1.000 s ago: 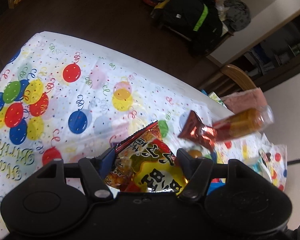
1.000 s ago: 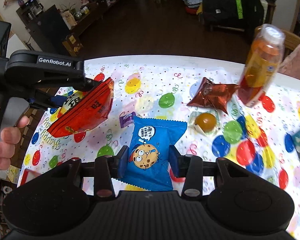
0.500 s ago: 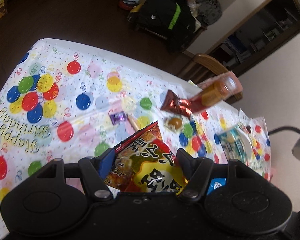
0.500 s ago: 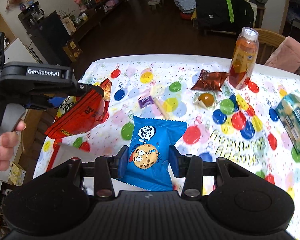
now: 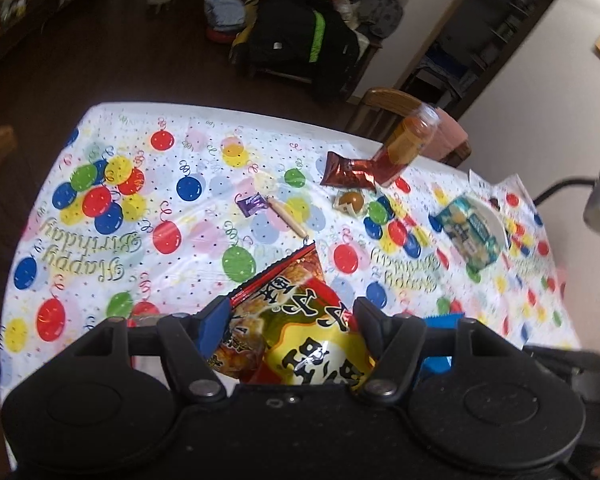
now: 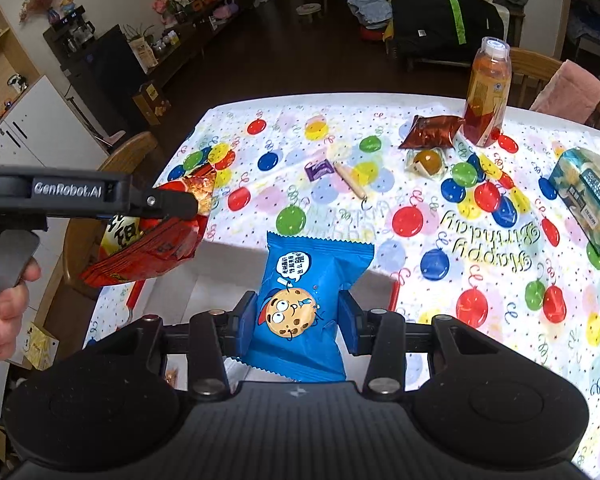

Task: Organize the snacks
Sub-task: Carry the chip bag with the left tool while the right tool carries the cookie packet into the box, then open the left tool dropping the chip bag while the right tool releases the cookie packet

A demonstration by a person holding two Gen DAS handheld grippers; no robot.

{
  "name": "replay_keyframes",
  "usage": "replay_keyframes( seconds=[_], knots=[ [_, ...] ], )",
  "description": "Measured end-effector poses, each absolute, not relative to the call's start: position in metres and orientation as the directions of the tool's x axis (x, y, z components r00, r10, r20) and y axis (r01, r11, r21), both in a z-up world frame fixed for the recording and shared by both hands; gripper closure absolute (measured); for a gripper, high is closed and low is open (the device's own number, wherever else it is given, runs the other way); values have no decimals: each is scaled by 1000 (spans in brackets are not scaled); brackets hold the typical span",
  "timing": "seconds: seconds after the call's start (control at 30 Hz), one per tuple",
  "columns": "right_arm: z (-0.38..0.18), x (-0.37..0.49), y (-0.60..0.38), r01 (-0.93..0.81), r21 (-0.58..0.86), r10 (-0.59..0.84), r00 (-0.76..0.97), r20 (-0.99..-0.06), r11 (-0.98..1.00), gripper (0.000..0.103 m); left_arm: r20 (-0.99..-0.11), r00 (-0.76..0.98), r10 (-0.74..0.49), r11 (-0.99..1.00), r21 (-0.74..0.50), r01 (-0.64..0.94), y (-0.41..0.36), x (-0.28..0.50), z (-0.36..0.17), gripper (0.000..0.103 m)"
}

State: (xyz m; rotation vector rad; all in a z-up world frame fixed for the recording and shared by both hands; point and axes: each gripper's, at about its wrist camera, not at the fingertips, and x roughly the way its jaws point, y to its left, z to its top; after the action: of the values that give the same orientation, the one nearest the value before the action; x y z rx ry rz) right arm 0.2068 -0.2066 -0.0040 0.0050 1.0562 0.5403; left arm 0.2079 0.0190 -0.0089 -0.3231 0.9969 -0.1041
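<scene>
Home: party-cloth table [image 6: 380, 240], wooden chairs [image 6: 532, 68]

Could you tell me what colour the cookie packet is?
Blue cookie packet, clearest in the right wrist view.

A balloon-print tablecloth [image 6: 440, 280] covers the table; a black bag [image 6: 440, 12] sits beyond on the floor.

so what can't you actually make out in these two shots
- Box under the blue cookie packet, right wrist view: the packet and right gripper cover most of it, contents unseen.
- Lower part of the red snack bag, left wrist view: hidden behind the left gripper.
- Purple candy label: too small to read.
</scene>
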Motion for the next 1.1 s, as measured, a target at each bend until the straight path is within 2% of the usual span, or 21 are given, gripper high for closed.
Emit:
replay_keyframes(
  seconds=[0.37, 0.63, 1.1],
  knots=[
    [-40, 181, -190, -443, 219, 395, 356, -847, 869, 61, -833, 514, -205, 975, -220, 32, 4, 176, -48, 37],
    [-76, 179, -175, -475, 152, 344, 348, -872, 867, 61, -853, 511, -111, 987, -35, 156, -18, 169, -77, 37],
    [-120, 194, -159, -484, 133, 306, 298, -904, 865, 61, -890, 451, -66, 981, 25, 191, -16, 185, -122, 37]
  ],
)
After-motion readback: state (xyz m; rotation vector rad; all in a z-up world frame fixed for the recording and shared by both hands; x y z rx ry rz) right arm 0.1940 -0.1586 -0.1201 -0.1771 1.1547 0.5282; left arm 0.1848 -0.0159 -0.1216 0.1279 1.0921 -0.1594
